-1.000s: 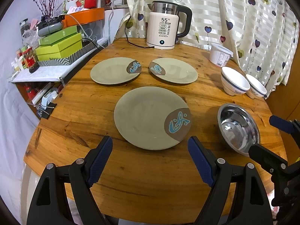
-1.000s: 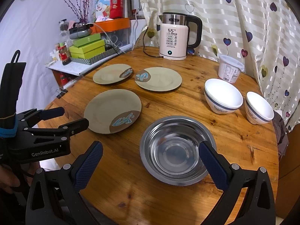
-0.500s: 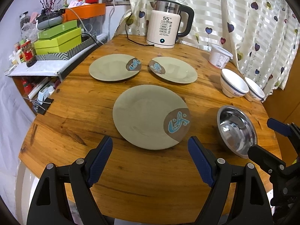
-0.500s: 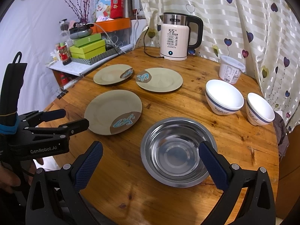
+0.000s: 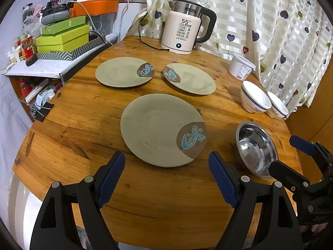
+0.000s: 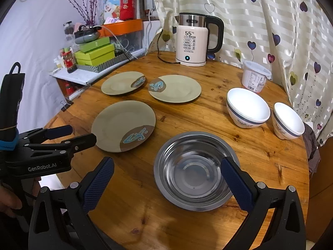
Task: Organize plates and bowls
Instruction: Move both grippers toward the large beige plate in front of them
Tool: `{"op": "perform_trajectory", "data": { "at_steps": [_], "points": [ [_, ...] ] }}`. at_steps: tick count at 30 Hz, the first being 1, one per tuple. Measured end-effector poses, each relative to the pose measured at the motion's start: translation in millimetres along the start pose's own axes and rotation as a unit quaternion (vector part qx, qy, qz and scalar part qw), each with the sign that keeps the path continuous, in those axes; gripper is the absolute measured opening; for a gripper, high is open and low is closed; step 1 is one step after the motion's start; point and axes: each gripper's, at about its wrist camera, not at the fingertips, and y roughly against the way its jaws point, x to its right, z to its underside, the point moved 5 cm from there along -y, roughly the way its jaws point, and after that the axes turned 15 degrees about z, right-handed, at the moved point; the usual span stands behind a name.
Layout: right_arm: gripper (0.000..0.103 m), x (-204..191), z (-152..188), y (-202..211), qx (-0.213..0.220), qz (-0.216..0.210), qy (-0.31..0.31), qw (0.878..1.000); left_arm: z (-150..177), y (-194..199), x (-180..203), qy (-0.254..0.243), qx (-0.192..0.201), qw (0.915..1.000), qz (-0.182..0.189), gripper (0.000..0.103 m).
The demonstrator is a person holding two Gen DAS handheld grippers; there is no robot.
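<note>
near plate (image 5: 160, 129) lies flat on the round wooden table (image 5: 83, 112), just ahead of the left tongs (image 5: 166, 173). those tongs are spread wide, blue pads apart, holding nothing, hovering over the table's near edge without touching the plate.

two more plates behind the near plate: back-left plate (image 5: 122, 71) and back-right plate (image 5: 190, 79), rims almost meeting, not stacked.

steel bowl (image 6: 195, 170) sits right of the near plate, clear of it, upright and empty. right tongs (image 6: 166, 179) straddle it loosely: also wide open, gripping nothing, right pad over the bowl's rim; contact can't be judged.

big white bowl (image 6: 247, 108) and small white bowl (image 6: 288, 120) stand behind and right of the steel bowl, side by side. in the left view they look like they touch; the right view shows a gap.

white tub (image 6: 256, 76) with lid is behind the white bowls. kettle (image 6: 192, 43) at the table's far edge behind the back plates, display reads 55.

right view only: the left tongs seen side-on with "genrobot.ai" on the body, and a hand (image 6: 9, 200) at its grip. left view only: the right tongs side-on, at the steel bowl's right edge.

green boxes (image 5: 62, 35) on a shelf left of the table.
</note>
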Motion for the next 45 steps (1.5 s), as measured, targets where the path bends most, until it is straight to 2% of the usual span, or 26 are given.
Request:
{"op": "perform_trajectory", "data": {
  "at_steps": [29, 45],
  "points": [
    [0.097, -8, -5, -5, -0.003, 0.001, 0.01, 1.0, -8, 1, -3, -0.018, 0.008, 0.9998, -0.004, 0.082],
    [0.096, -16, -11, -7, -0.003, -0.025, 0.013, 1.0, -14, 2, -4, -0.022, 0.013, 0.9995, -0.017, 0.082]
  ]
}}
